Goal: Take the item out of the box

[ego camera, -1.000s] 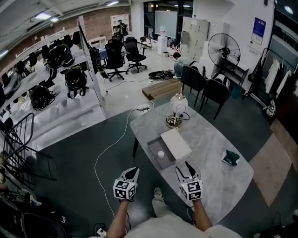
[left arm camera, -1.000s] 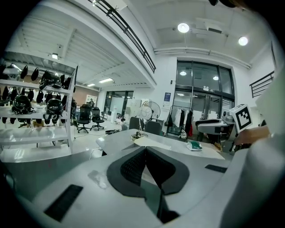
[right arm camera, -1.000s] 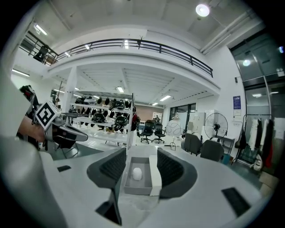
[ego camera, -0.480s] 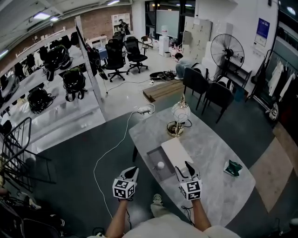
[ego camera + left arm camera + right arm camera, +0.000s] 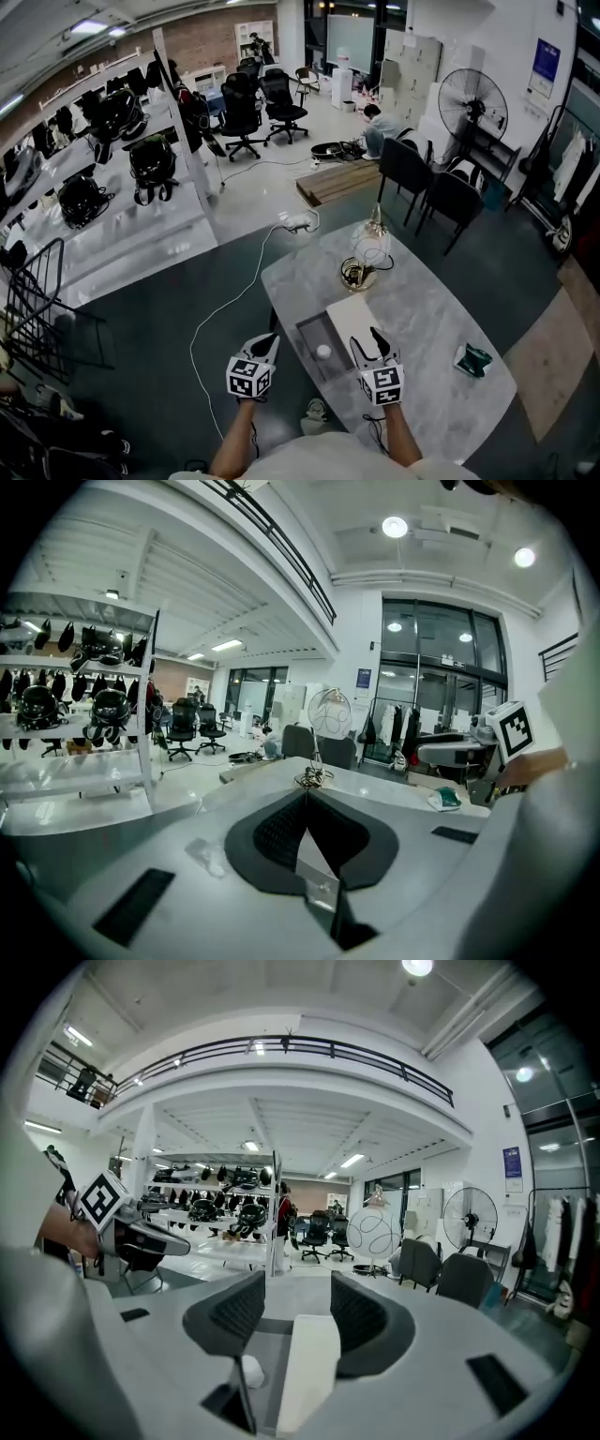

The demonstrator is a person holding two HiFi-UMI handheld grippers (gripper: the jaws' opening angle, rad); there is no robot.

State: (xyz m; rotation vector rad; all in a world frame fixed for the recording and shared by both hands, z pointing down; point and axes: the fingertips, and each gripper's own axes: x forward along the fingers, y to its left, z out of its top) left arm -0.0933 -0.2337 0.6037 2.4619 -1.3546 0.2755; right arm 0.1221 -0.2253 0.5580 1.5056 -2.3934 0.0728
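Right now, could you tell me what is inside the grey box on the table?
In the open part of the grey box lies a small white ball. A white slab seems to cover its right side, so anything beneath that is hidden.

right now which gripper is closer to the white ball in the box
Right. The right gripper hovers open just right of the white ball; the left gripper is shut, farther off to its left, beyond the table edge.
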